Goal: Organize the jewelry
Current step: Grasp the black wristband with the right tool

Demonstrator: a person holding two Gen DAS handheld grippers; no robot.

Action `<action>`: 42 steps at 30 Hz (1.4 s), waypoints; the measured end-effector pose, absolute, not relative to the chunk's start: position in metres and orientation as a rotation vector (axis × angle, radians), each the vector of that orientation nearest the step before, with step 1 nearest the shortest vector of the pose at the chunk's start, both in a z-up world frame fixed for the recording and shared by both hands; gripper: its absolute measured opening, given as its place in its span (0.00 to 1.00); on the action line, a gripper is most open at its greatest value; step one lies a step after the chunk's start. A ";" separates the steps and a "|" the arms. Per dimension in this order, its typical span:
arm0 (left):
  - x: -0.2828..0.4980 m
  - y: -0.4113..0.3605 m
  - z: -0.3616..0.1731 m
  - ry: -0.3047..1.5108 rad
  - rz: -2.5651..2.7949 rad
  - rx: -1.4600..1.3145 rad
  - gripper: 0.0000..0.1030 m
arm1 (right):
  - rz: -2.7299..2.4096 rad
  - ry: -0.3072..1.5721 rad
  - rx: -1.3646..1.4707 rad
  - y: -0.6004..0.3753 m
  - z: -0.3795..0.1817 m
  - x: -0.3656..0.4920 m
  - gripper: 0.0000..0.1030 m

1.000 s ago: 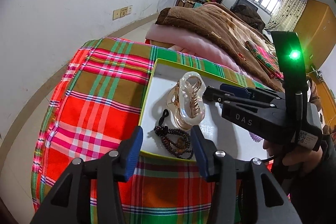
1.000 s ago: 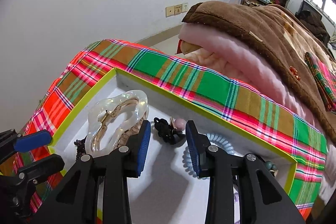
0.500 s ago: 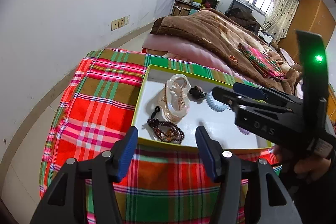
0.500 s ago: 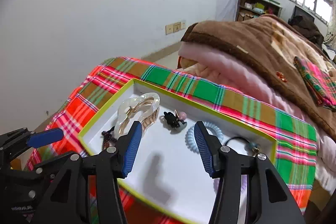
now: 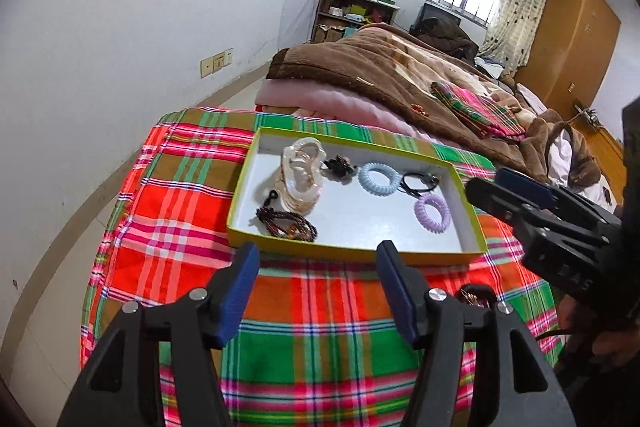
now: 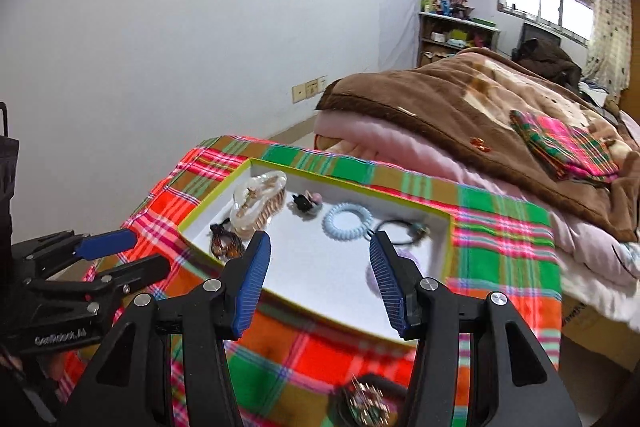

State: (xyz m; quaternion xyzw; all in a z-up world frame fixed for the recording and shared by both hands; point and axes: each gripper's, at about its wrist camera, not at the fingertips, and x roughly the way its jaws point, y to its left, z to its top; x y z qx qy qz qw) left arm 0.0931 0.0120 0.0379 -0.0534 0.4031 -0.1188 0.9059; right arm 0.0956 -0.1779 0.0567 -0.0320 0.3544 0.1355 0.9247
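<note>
- Left gripper (image 5: 316,285): jaws have just been opening, now wide, nothing between them; it hangs over the plaid cloth (image 5: 180,211), just short of the tray's near wall.
- Right gripper (image 6: 320,281): wide and empty, over the tray's near edge.
- Tray (image 5: 352,251): shallow, yellow-rimmed, its long axis running left to right ahead of both grippers. It holds the clear hair claw (image 5: 301,175), bead bracelet (image 5: 286,223), blue coil tie (image 5: 378,179), lilac coil tie (image 5: 432,213) and small dark clip (image 5: 340,165).
- Loose piece (image 6: 366,405): dark, glittery, blurred; on the cloth outside the tray, under the right gripper's fingers. Likely next; the right gripper is nearer.
- Room: tray centre bare; cloth falls away at left.
</note>
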 end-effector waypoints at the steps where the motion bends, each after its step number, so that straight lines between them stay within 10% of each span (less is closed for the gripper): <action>1: 0.091 0.009 0.038 0.831 -0.253 -0.106 0.61 | 0.273 0.719 -0.064 -0.183 0.057 0.089 0.51; 27: 0.070 -0.047 -0.010 0.997 -0.514 -0.171 0.64 | 0.194 0.855 0.017 -0.273 -0.017 0.025 0.51; 42: 0.076 -0.048 -0.022 1.037 -0.498 -0.152 0.64 | 0.259 0.922 0.022 -0.269 -0.040 0.047 0.25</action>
